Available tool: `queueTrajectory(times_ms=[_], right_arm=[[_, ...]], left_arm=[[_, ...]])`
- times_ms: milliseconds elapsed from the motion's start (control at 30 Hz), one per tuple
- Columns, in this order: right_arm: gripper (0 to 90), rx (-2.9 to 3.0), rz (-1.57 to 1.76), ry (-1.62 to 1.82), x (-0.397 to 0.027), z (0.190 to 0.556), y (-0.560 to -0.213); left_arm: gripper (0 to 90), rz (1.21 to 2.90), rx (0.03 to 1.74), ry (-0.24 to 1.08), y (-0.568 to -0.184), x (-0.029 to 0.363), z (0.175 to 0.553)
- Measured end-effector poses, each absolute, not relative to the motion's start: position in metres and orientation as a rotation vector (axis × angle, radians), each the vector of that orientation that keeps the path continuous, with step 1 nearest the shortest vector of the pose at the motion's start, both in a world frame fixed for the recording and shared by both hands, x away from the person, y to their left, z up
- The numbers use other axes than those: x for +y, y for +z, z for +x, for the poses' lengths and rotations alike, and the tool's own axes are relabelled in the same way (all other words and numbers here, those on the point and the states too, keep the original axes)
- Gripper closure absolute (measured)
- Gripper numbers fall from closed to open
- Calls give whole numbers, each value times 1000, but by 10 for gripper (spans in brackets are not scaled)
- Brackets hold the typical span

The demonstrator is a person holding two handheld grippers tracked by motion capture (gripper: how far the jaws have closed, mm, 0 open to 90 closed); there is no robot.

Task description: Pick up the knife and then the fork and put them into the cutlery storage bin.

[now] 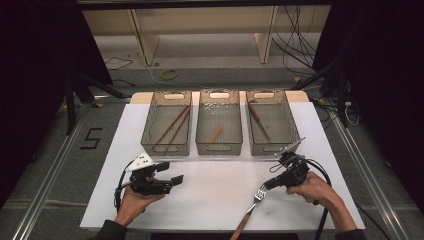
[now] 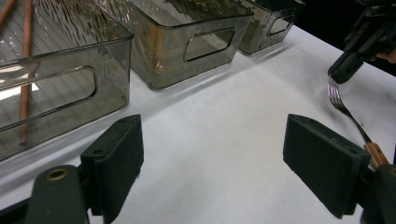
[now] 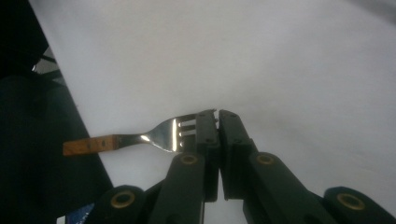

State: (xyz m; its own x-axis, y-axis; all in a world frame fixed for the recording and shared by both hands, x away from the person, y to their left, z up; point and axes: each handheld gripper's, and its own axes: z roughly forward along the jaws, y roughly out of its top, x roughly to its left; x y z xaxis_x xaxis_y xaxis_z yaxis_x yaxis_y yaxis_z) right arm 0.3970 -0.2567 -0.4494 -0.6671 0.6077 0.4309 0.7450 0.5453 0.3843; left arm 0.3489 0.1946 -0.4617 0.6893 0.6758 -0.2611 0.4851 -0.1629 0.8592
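A white sheet covers the bench [image 1: 215,195], which stands on a grey floor between dark curtains, with pale wooden shelving and loose cables behind it. Three smoky translucent bins sit in a row along the far side. The left bin [image 1: 167,122] holds two long brown chopsticks [image 1: 172,125] lying at a slant. The middle bin [image 1: 219,122] holds a small wooden piece [image 1: 215,134] whose kind I cannot tell. The right bin [image 1: 270,122] holds a wood-handled knife [image 1: 259,119].

The fork [image 1: 248,211] lies near the front edge of the bench, its wooden handle toward the person and its tines pointing away. The right tool [image 1: 271,183] has its jaws pressed together on the fork's tines. The left tool [image 1: 170,175] is held above the sheet at the front left, jaws spread wide with nothing between them.
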Motion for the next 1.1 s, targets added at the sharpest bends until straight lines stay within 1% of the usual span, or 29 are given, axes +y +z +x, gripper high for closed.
queueTrajectory(times_ms=[533, 700, 900, 967, 1033, 1100], right_arm=[[876, -2476, -1411, -833, -316, 412, -450], [871, -2463, -1455, -802, -323, 413, -455], [858, -2477, -1467, -781, -322, 413, -459], [841, -2488, -1471, -777, -322, 413, -459], [795, -2499, -1481, -767, -321, 413, -458], [693, -2523, -1494, -760, -320, 411, -455]], left_arm=[[197, 1813, 919, 219, -462, 194, 349], [198, 1813, 917, 219, -462, 194, 349], [197, 1813, 917, 219, -462, 194, 349], [197, 1813, 917, 218, -462, 194, 349], [196, 1813, 917, 218, -461, 194, 349], [196, 1812, 916, 218, -461, 194, 349]])
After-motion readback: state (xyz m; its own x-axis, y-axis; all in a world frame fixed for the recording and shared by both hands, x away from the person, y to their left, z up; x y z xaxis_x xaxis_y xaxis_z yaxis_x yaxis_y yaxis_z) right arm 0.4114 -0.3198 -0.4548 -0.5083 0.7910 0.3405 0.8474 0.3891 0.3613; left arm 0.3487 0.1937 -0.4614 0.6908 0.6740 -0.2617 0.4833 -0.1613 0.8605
